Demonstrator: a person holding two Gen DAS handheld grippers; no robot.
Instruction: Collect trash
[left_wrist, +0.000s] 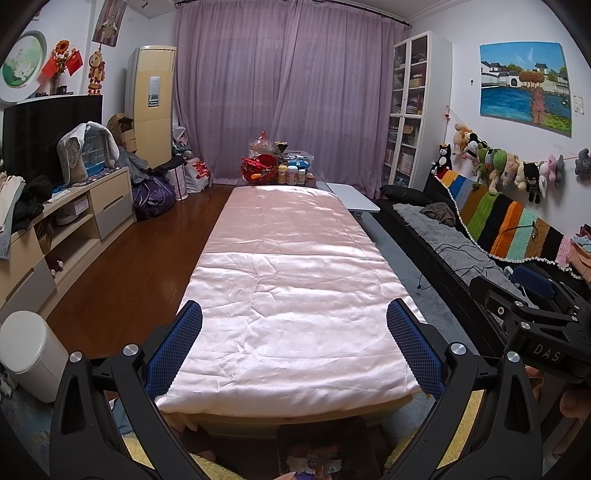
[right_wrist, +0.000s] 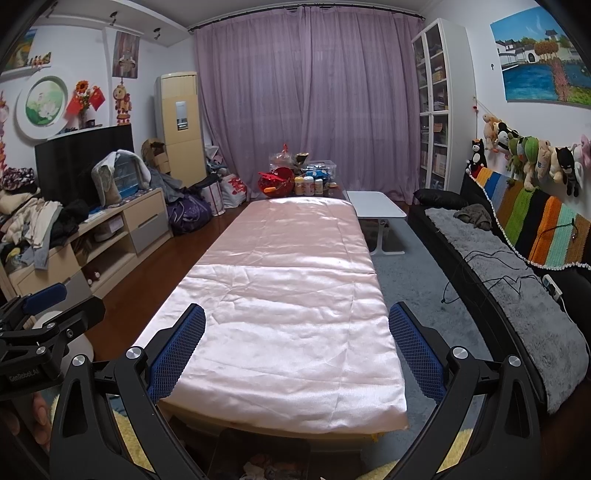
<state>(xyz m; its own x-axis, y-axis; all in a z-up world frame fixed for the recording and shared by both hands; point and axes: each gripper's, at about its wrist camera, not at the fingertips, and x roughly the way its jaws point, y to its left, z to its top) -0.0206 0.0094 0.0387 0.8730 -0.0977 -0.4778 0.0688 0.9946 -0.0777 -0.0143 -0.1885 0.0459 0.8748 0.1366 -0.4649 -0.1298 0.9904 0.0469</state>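
Long low table (left_wrist: 295, 417) w/ wrinkled pink satin cloth (left_wrist: 291, 295); bottles (left_wrist: 291, 174), red basket (left_wrist: 260, 168) at far end.

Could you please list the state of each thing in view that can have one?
Left gripper: open, empty.
Right gripper: open, empty.
Purple curtains: drawn closed.
Television: off, screen dark.
Pink satin cloth: spread flat over the long table, wrinkled.
White trash bin: lid closed.

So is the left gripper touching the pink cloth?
Apart. In the left wrist view the left gripper stands open above the pink cloth, nothing between its fingers.
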